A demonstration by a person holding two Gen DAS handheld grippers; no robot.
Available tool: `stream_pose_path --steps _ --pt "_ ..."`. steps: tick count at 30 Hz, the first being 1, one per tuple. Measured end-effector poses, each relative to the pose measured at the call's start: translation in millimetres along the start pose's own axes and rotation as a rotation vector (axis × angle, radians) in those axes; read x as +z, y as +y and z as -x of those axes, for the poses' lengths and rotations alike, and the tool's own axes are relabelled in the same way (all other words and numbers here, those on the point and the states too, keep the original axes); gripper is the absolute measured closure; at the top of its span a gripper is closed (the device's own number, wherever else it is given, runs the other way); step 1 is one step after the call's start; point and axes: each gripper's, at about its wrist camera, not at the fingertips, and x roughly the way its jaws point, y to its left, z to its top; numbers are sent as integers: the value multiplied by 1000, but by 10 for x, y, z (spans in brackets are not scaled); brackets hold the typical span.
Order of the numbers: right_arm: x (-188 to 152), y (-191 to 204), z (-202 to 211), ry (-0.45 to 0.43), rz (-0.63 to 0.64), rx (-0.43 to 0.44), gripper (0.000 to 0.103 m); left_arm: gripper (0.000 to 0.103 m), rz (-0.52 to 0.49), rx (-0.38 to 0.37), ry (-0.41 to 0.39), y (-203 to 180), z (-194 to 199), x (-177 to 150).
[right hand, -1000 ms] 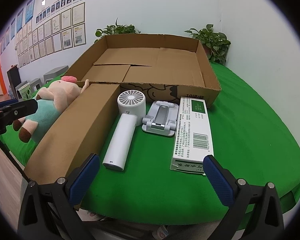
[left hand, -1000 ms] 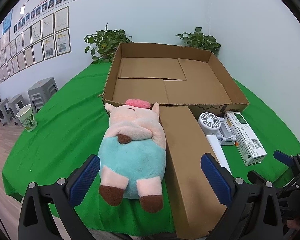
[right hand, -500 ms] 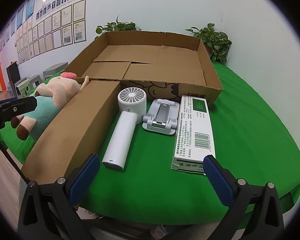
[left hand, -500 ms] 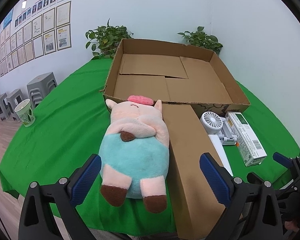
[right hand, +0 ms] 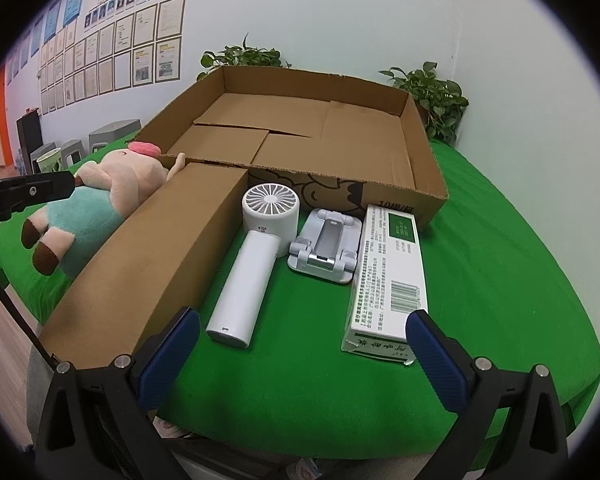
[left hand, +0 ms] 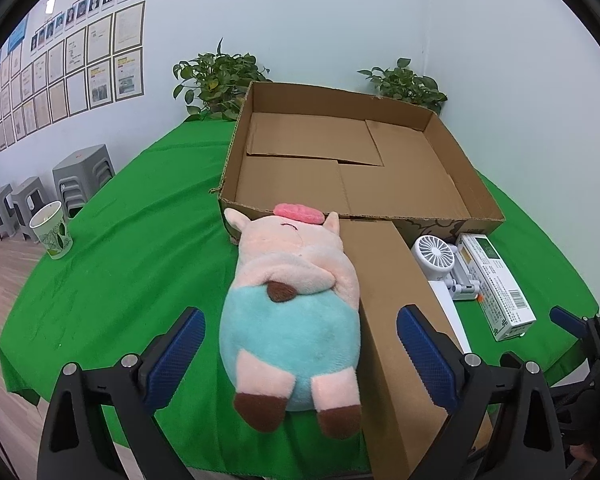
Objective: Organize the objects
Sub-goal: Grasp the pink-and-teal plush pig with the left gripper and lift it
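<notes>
A plush pig [left hand: 292, 304] in a teal shirt lies on the green table, head toward the open cardboard box [left hand: 480, 184]. My left gripper [left hand: 300, 356] is open, its fingers on either side of the pig's legs, not touching. A long brown carton [left hand: 396, 320] lies right of the pig. In the right wrist view, a white handheld fan [right hand: 256, 264], a grey phone stand [right hand: 324, 250] and a white-green medicine box [right hand: 388, 276] lie in front of the cardboard box [right hand: 420, 184]. My right gripper [right hand: 304, 356] is open and empty, near the table's front edge.
A paper cup [left hand: 52, 236] stands at the table's left edge. Grey stools [left hand: 82, 172] stand on the floor beyond it. Two potted plants [left hand: 216, 76] stand behind the box by the wall. My left gripper's finger [right hand: 28, 192] shows in the right wrist view.
My left gripper has moved slightly forward and up over the pig's legs. The right gripper has barely shifted. No object has moved.
</notes>
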Motion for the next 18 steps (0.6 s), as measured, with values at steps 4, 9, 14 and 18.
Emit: stream_pose_path --steps 4,9,14,18 --pt "23 61 56 -35 52 15 0 6 0 -16 -1 126 -51 46" --pt "79 194 133 -86 130 71 0 7 62 -52 117 377 -371 -40" --pt "237 340 347 -205 222 239 0 29 136 -205 155 545 -486 -156" --pt "481 471 463 -268 246 413 0 41 82 -232 144 526 -417 -224"
